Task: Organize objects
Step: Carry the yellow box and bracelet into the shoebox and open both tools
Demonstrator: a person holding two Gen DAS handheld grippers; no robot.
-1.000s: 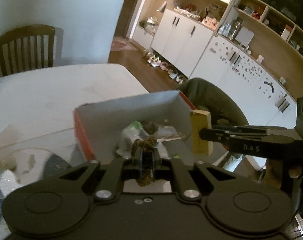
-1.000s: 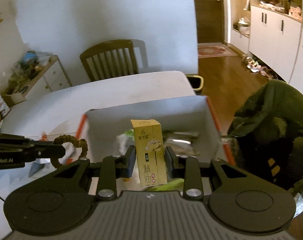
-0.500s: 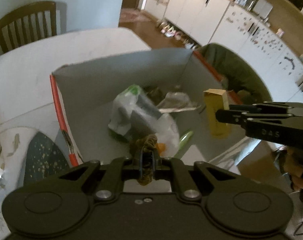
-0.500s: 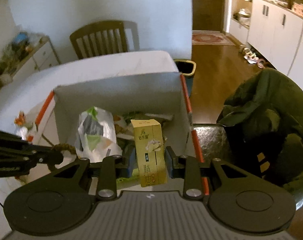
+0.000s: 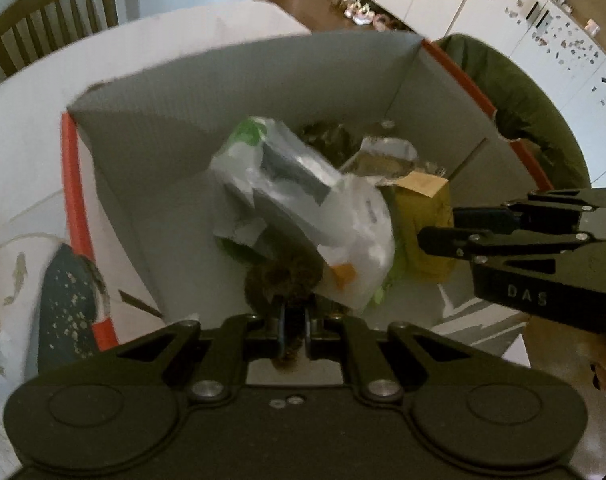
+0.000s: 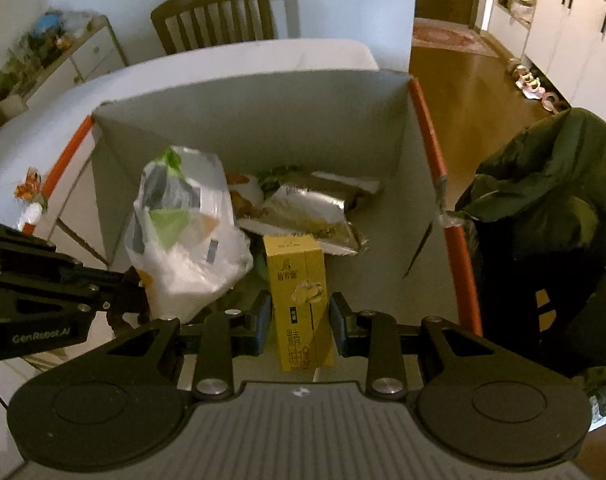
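A grey cardboard box with orange edges stands open on the white table. It holds a white plastic bag and a silver foil packet. My left gripper is shut on a brown braided loop, held inside the box by the bag. My right gripper is shut on a yellow carton, held upright down inside the box; the carton also shows in the left wrist view.
A wooden chair stands behind the table. A dark green jacket hangs over a seat right of the box. A dark speckled mat lies left of the box. White cabinets line the far right.
Both grippers have moved forward and down into the box. The carton and the braided loop are now lower, beside the plastic bag.
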